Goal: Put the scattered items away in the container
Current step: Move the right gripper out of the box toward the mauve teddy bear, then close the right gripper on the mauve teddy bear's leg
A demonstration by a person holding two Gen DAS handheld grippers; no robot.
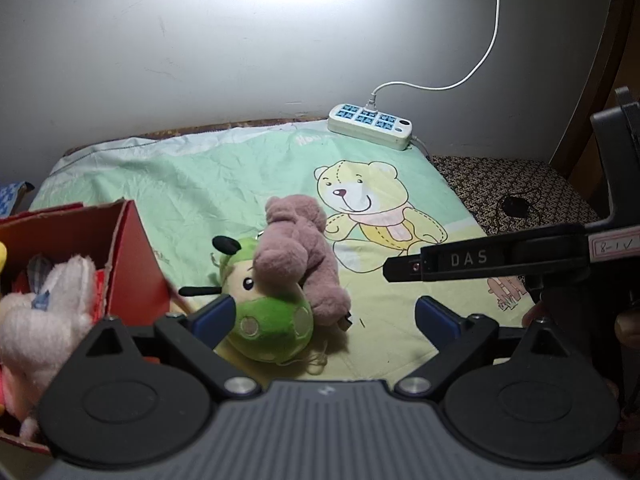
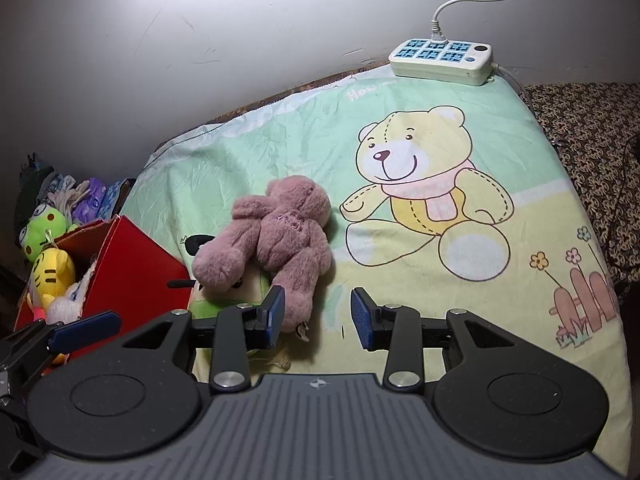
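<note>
The left tongs (image 1: 324, 314) stand wide apart with nothing clamped; the left blue pad (image 1: 214, 314) is just at the side of a round green plush toy with black antennae (image 1: 268, 320), but whether it touches I cannot tell. The right tongs (image 2: 318, 316) are also apart and empty, with a narrower gap; their left pad (image 2: 276, 316) is beside the leg of a dusty-pink plush teddy bear (image 2: 276, 232), and here too contact is not clear.

The pink bear lies face down, partly across the green toy, which is mostly hidden under it in the right wrist view. Both toys rest on a pale green bed cover printed with a yellow cartoon bear (image 2: 520, 184).

To the left, just beside the two toys, stands an open red cardboard box (image 2: 132, 264). Inside it are a yellow striped plush toy (image 2: 50, 270) and a white fluffy plush toy (image 1: 44, 312). Behind the box sits a green frog plush (image 2: 42, 228).

At the far edge, near the wall, lies a white power strip with blue sockets (image 2: 440, 58).
</note>
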